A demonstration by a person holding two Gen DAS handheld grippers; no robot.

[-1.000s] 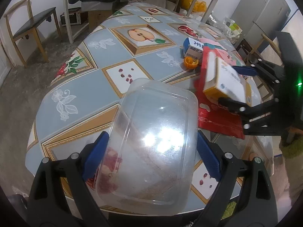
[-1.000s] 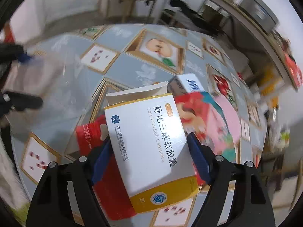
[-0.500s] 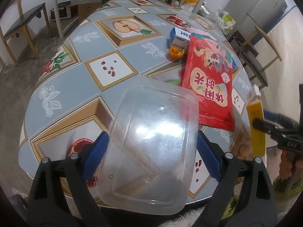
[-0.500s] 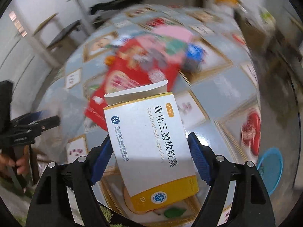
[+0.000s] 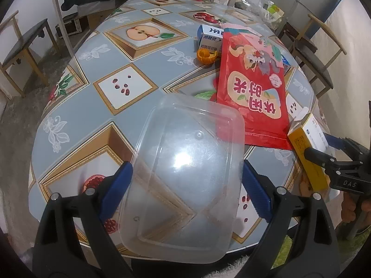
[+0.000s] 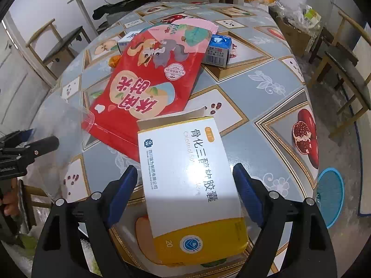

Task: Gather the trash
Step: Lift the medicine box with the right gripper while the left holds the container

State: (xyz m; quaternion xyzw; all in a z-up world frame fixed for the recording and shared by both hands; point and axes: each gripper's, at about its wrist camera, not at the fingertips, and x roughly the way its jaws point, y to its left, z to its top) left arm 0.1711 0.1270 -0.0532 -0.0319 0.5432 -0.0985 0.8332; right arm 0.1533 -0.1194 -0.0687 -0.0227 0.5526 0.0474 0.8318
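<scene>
wooden chairs beside patterned table

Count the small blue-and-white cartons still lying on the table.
2. One carton lies at the red snack bag's far right edge, the other carton at its far left beside the orange peel. The bag may hide more.

The tablecloth is showing grey-blue squares with gold frames, white flowers and fruit pictures. In the upper middle of the right wrist view a red and pink snack bag is showing cartoon squirrels, and the box low in the middle is looking white with a yellow end. The tub low in the left wrist view is looking clear.
</scene>
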